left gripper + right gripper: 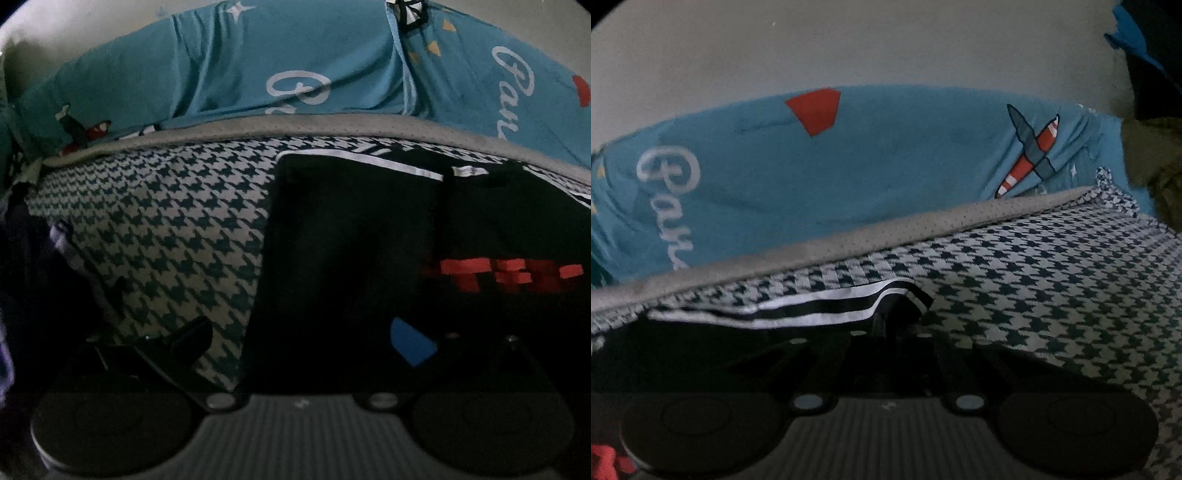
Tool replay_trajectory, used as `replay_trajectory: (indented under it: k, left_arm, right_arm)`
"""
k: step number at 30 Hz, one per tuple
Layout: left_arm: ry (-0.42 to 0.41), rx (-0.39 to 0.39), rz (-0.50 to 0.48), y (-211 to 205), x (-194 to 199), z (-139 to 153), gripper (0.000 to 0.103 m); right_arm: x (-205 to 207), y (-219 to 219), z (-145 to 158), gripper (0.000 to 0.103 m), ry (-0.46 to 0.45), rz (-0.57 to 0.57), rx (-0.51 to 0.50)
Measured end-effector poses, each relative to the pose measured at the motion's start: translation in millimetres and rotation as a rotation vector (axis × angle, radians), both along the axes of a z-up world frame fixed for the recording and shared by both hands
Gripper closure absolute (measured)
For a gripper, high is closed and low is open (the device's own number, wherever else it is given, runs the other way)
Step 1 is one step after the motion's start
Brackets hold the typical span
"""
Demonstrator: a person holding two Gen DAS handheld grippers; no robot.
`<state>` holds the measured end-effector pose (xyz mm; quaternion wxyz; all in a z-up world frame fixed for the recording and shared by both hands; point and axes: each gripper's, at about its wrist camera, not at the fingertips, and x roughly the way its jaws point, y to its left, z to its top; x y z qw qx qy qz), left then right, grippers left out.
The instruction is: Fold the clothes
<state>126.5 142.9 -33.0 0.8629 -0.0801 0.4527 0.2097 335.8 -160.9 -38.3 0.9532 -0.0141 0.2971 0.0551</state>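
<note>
The left gripper [299, 339] stands wide open over the black garment [351, 240] (white-striped edge); the right gripper [886, 332] pinches its striped corner [894, 295].

A: The black garment [351, 240] is covering much of the houndstooth cover [155, 240], and its red print [506, 275] is blurring into blocks, too smeared to read.

B: Beyond the garment, the white script on the blue sheet [229, 70] is running off the right edge of the left view.

A: The right gripper [886, 332] is lying in deep shadow at the garment's striped hem [812, 308]; how its fingers are standing is impossible to tell.

B: Left of the garment, dark purple cloth [22, 295] is being cut off by the frame.
</note>
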Motion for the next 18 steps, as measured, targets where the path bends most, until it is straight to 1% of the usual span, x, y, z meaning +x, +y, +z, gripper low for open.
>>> replay_trajectory:
  k: [2,3,4,5,7,9,10,14,16,18]
  left_arm:
    - [0.009,0.027,0.035,4.9,0.8,-0.4,0.0]
    - [0.015,0.041,0.055,8.2,0.9,-1.1,0.0]
    - [0.019,0.049,0.077,13.3,0.6,-2.0,0.0]
    - [0.021,0.045,0.098,18.5,-0.3,-2.6,0.0]
    - [0.023,0.037,0.135,27.4,-2.9,-2.6,0.0]
    - [0.023,0.039,0.171,34.6,-6.1,-1.1,0.0]
    - [0.016,0.034,0.177,37.2,-7.9,0.2,0.0]
    - [0.002,0.021,0.174,39.7,-11.9,4.6,0.0]
    - [-0.004,0.017,0.169,40.5,-13.9,6.2,0.0]
    - [-0.009,0.013,0.16,41.3,-15.9,7.4,0.0]
  right_arm:
    - [0.7,2.0,-3.6,0.099,0.008,-0.011,-0.028]
    - [1.7,1.3,-2.9,0.098,0.014,-0.03,-0.024]
    - [3.1,-0.1,-1.6,0.095,0.023,-0.057,-0.019]
    - [3.1,-2.3,0.2,0.095,0.027,-0.08,-0.015]
    - [0.3,-6.6,5.8,0.083,0.008,-0.123,-0.014]
    - [-4.6,-8.6,13.1,0.079,-0.019,-0.135,-0.018]
    - [-7.2,-9.6,16.8,0.078,-0.033,-0.14,-0.02]
    - [-22.6,1.8,29.2,0.078,-0.075,-0.079,-0.027]
    - [-31.1,11.3,32.9,0.077,-0.073,-0.033,-0.022]
    - [-37.6,22.6,34.0,0.077,-0.05,0.046,0.012]
